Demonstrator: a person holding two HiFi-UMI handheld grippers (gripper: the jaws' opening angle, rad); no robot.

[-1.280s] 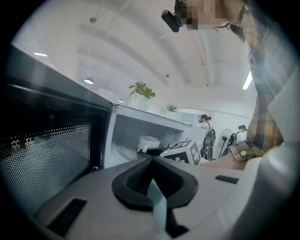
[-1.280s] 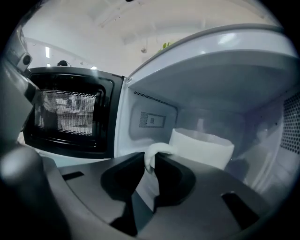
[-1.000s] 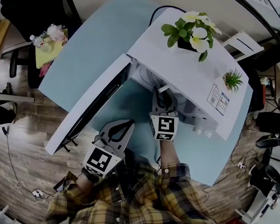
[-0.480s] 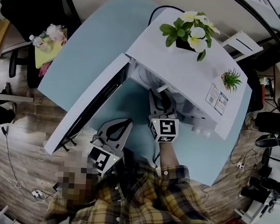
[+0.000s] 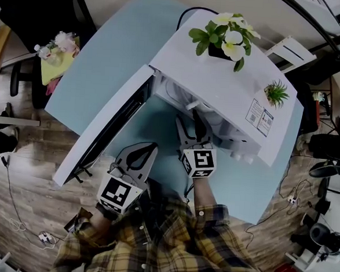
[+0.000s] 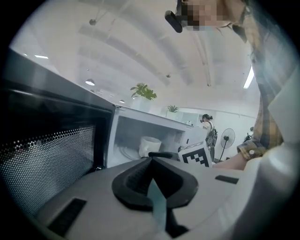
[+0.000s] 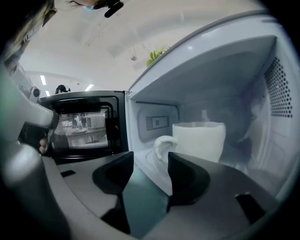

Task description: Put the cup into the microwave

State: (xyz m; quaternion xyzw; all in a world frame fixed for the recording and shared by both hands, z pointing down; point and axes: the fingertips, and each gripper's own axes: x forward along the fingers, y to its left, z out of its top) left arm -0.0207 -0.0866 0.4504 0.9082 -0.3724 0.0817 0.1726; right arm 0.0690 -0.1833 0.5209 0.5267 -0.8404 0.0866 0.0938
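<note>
white ceramic cup (image 7: 199,140) stands inside the white microwave oven (image 7: 220,70), just beyond the tips of our right gripper (image 7: 150,161), whose jaws have just been opening and hold nothing. our left gripper (image 6: 152,161) is clenched empty near the open dark-windowed door (image 5: 109,131).

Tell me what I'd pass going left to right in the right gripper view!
door → cup → vent holes
</note>
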